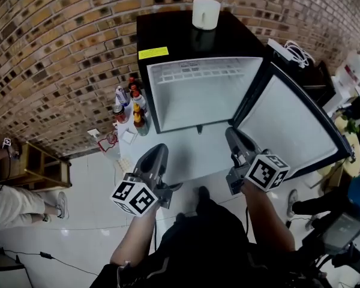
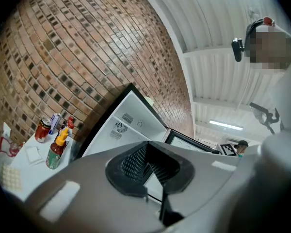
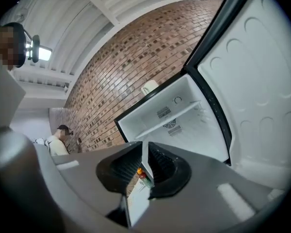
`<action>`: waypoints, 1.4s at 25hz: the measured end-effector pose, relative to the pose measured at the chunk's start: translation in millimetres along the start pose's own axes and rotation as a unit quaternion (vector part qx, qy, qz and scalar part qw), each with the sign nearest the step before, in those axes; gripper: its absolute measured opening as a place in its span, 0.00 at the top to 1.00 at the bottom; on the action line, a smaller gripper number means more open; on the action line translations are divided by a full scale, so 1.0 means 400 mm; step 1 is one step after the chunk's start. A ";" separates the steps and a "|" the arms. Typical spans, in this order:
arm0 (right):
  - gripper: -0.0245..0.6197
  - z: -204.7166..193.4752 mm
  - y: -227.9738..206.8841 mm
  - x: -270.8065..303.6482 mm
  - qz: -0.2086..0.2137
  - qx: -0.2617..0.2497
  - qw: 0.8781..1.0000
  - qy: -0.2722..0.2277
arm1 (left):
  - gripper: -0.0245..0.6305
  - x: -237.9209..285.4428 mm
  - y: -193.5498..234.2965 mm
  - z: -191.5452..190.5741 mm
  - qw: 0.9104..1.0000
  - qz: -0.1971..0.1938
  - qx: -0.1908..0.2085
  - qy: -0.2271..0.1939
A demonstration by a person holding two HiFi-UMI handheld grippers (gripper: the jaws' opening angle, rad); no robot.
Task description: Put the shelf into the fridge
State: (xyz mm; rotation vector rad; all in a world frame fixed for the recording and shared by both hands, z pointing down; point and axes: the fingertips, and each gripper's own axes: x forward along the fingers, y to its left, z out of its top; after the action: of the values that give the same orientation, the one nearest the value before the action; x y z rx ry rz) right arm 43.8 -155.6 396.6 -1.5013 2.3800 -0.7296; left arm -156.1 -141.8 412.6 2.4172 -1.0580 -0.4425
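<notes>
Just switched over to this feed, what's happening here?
A person faces the small black fridge, whose door hangs open on the right. Both grippers are at the near edge of a flat pale panel, apparently the shelf, in front of the opening. The left gripper is shut on it, and the right gripper is closing its jaws around the edge. The panel is not inside the fridge yet.

Open fridge (image 1: 168, 35), white shelf (image 1: 192, 155) before it, left gripper (image 1: 158, 155) on its edge, right gripper (image 1: 235, 138) jaws closing around it
</notes>
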 end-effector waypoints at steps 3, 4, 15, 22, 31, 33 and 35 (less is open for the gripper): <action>0.91 0.010 0.038 -0.042 0.001 -0.051 0.999 -0.014 | 0.96 -0.026 -0.017 -0.014 1.000 -0.011 -0.001 0.002; 0.91 0.016 0.054 -0.053 0.010 -0.063 0.998 -0.019 | 0.96 -0.035 -0.020 -0.017 1.000 -0.010 -0.008 -0.001; 0.92 0.087 0.029 -0.091 0.043 -0.165 0.985 -0.004 | 0.96 -0.033 -0.084 0.016 0.999 0.019 0.035 -0.013; 0.94 0.143 -0.039 -0.113 0.065 -0.191 0.980 0.003 | 0.96 0.043 -0.156 0.001 0.998 0.031 0.060 -0.021; 0.95 0.135 -0.155 -0.124 0.087 -0.132 0.987 0.024 | 0.96 0.125 -0.135 0.005 0.985 0.124 0.119 -0.003; 0.95 0.155 -0.176 -0.132 0.085 -0.100 0.991 0.017 | 0.96 0.142 -0.146 -0.001 0.984 0.130 0.125 -0.001; 0.95 0.168 -0.176 -0.134 0.091 -0.098 0.991 0.013 | 0.96 0.150 -0.158 -0.004 0.982 0.133 0.138 0.003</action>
State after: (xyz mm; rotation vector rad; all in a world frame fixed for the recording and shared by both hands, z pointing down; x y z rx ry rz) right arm 152.5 -151.4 373.1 -1.3257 2.6309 -0.4899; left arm -78.2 -148.7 374.3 2.4550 -1.5008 -0.2088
